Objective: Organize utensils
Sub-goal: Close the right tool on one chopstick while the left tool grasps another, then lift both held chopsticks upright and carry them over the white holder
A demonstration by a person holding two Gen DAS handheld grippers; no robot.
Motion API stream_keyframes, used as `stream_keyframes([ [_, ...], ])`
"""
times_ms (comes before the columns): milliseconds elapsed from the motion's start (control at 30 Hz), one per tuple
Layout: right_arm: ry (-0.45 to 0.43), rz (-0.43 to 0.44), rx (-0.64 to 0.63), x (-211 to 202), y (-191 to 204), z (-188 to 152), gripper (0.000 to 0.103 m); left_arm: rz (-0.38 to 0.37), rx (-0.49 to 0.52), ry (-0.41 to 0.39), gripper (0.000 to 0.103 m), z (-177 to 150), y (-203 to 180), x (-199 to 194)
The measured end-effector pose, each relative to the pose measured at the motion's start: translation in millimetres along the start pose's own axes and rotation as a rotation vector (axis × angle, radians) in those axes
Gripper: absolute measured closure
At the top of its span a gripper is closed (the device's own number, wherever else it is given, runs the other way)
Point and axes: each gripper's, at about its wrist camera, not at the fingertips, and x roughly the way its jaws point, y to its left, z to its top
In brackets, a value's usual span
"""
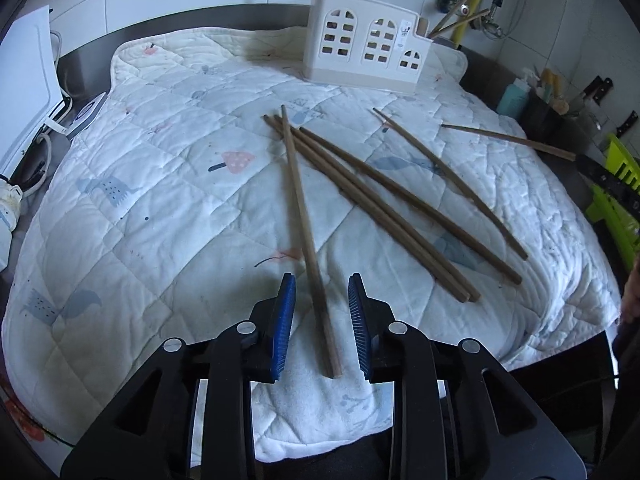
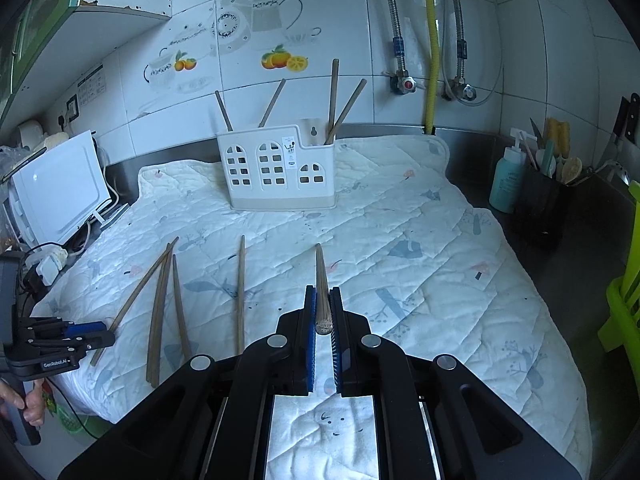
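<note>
On my right gripper [image 2: 324, 322], the jaws are closed on one chopstick [image 2: 321, 288]. Its thick end sits between the blue pads [image 2: 311, 344], and its thin end points forward toward the holder.

On my left gripper [image 1: 322, 320], the jaws are apart. A single chopstick [image 1: 306, 236] lies on the quilt between the pads [image 1: 284, 324], and I see a gap on each side of it. Its far end crosses the tips of the loose pile.

Just past that, three chopsticks [image 1: 376, 212] lie side by side on the white quilted mat [image 1: 160, 184], running diagonally. Another chopstick [image 1: 448, 180] lies to their right, apart from them. One more [image 1: 508, 142] lies near the mat's right edge, well apart from the rest.

At the far end of the mat stands the white utensil holder [image 2: 276, 168], upright, with window-shaped cutouts. Four chopsticks [image 2: 334, 100] stand in it, leaning: two in the wide left section, two in the small right section.

Behind it is the tiled wall [image 2: 340, 20]. A black tool pot [image 2: 540, 204] stands at the far right, off the mat.
</note>
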Motion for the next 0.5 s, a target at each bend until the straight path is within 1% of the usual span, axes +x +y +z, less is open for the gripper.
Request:
stream_keyframes([
  [67,0.0,0.0,0.0,0,1,0,0.097,0.022,0.005,0.003,0.089,-1,1,3],
  [167,0.002,0.001,0.001,0,1,0,0.096,0.047,0.039,0.002,0.095,0,-2,3],
  [300,-0.007,0.007,0.003,-1,1,4,0.097,0.013,0.018,-0.019,0.098,11,7,-8],
  [500,-0.051,0.028,0.005,-9,2,25,0.097,0.003,0.007,-0.105,0.098,34,20,-32],
])
